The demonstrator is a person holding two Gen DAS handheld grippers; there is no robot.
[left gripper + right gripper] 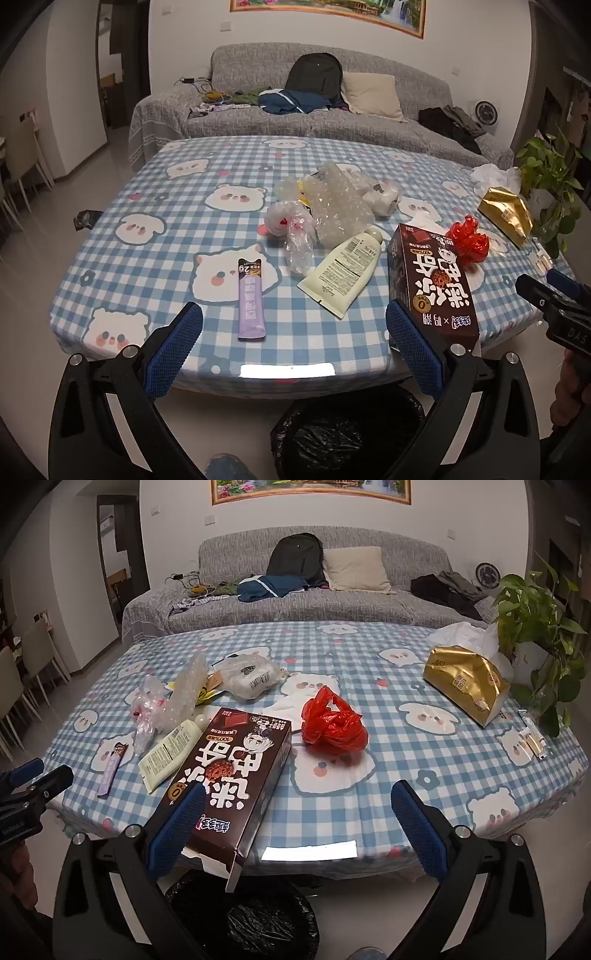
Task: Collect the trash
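Observation:
Trash lies on a blue checked tablecloth [155,229]. A purple sachet [251,301], a cream tube [343,273], a brown snack box [432,284], a red plastic bag [467,240] and clear crumpled plastic [332,206] show in the left wrist view. My left gripper [293,325] hovers open over the near table edge, with the sachet just beyond its fingers. My right gripper [299,801] is open too, its left finger in front of the brown box [229,775], the red bag [332,723] farther ahead. A black-lined bin [258,919] stands below the table edge.
A gold tissue pack [465,679] and a potted plant [535,627] stand at the right side of the table. A white wrapped bundle [251,679] lies mid-table. Behind is a grey sofa [295,605] with a backpack and clothes; chairs [22,686] stand at the left.

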